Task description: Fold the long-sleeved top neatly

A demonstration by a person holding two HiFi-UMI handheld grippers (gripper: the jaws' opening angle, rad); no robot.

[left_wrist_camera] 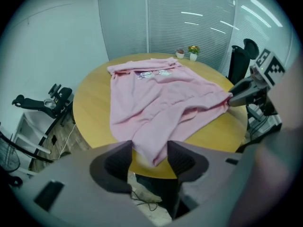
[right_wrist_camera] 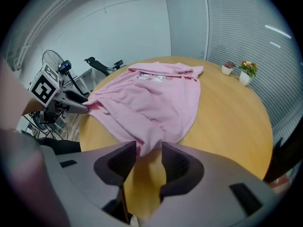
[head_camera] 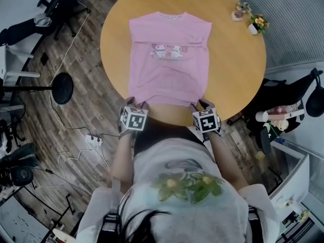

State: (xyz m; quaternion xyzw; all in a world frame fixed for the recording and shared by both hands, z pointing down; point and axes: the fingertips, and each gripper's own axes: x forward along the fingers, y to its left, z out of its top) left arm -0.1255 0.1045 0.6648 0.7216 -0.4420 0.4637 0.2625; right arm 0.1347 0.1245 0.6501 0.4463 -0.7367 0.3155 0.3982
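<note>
A pink long-sleeved top [head_camera: 169, 65] lies front up on the round wooden table [head_camera: 238, 75], sleeves tucked in, hem at the near edge. My left gripper [head_camera: 135, 104] is at the hem's left corner and my right gripper [head_camera: 200, 105] at its right corner. In the left gripper view the jaws [left_wrist_camera: 149, 150] stand apart with the hem corner [left_wrist_camera: 151, 148] loose between them. In the right gripper view the jaws [right_wrist_camera: 149, 150] are also apart, with the hem corner [right_wrist_camera: 144, 143] just inside the gap. Each gripper sees the other's fingertips [left_wrist_camera: 230, 98] [right_wrist_camera: 85, 108] at the cloth's edge.
Two small flower pots [head_camera: 258, 24] [head_camera: 240, 10] stand at the table's far right. A black chair [head_camera: 55, 6], a fan base [head_camera: 63, 87] and a power strip with cables [head_camera: 93, 140] are on the floor at left. Another dark chair [head_camera: 288, 92] is at right.
</note>
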